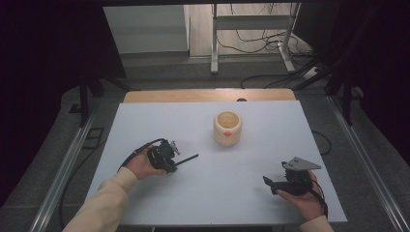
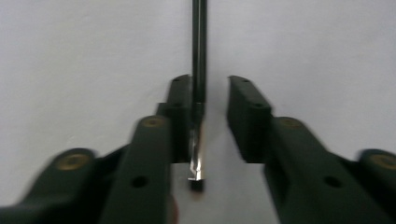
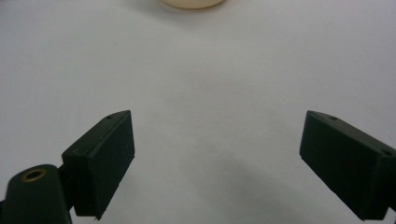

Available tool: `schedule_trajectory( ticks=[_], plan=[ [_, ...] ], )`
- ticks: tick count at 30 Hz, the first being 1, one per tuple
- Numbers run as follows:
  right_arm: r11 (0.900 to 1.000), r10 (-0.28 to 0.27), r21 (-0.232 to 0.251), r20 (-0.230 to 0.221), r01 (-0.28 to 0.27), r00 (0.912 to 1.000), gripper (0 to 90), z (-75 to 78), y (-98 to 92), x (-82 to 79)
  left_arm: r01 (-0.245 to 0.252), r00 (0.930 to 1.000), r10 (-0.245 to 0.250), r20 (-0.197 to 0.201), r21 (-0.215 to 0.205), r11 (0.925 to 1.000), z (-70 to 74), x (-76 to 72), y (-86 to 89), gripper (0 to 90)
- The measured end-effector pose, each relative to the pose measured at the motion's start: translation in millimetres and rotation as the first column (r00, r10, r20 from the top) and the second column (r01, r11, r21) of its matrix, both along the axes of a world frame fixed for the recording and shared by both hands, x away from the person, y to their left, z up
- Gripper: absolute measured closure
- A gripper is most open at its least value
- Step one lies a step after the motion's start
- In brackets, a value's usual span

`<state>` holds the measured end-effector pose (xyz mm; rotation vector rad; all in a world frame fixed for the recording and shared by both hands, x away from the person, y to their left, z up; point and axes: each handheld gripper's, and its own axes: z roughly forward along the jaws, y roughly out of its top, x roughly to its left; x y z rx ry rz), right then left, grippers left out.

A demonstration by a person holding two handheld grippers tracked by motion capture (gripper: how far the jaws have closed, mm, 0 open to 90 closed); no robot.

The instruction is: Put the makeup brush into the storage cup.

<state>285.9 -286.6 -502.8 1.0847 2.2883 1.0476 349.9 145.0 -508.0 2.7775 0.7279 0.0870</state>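
A thin black pen [image 2: 199, 51] lies on the white table between the jaws of my left gripper [image 2: 210, 80]. It rests against the left pad [image 2: 180, 112], and a gap separates it from the right pad [image 2: 245, 112]. In the high view the left gripper [image 1: 175, 162] sits left of centre, and the pen [image 1: 189, 159] sticks out to its right. My right gripper [image 1: 269, 183] rests near the front right of the table. Its jaws [image 3: 217, 158] stand wide apart over bare table with nothing between them.
A cream cup [image 1: 227, 128] with an orange mark stands upright behind the table's middle; its base [image 3: 191, 3] shows at the top of the right gripper view. The white table top [image 1: 145, 121] ends at a wooden strip [image 1: 208, 95] at the back. Metal rails flank both sides.
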Motion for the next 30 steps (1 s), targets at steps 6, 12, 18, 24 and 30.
schedule_trajectory(
  ticks=[6,12,18,24,30],
  plan=[
    [1.0,0.003,-0.003,0.001,-0.003,1.0,10.4,0.3,0.5,-0.4,0.018,0.9996,-0.018,-0.021,0.03,0.9994,1.4,0.1,-6.6,83.5],
    [1.0,0.001,0.0,0.003,-0.001,1.0,10.4,0.6,-0.5,-0.4,0.016,0.9998,-0.016,-0.014,0.029,0.9994,1.5,-1.2,-6.2,83.8],
    [1.0,0.002,-0.002,0.008,-0.002,1.0,10.5,1.3,-0.3,-0.8,0.01,1.0,-0.009,-0.003,0.031,0.9995,2.3,-2.1,-6.0,83.9],
    [1.0,-0.002,0.0,0.011,0.002,0.9999,10.5,1.6,-0.6,-1.0,-0.013,0.9997,0.013,0.022,0.005,0.9999,9.7,-3.3,-2.4,83.9],
    [1.0,-0.001,-0.003,0.013,0.001,0.9999,10.5,2.0,-0.5,-1.1,-0.039,0.9983,0.039,0.043,-0.01,0.9992,18.8,-6.1,2.5,83.9]
  ],
)
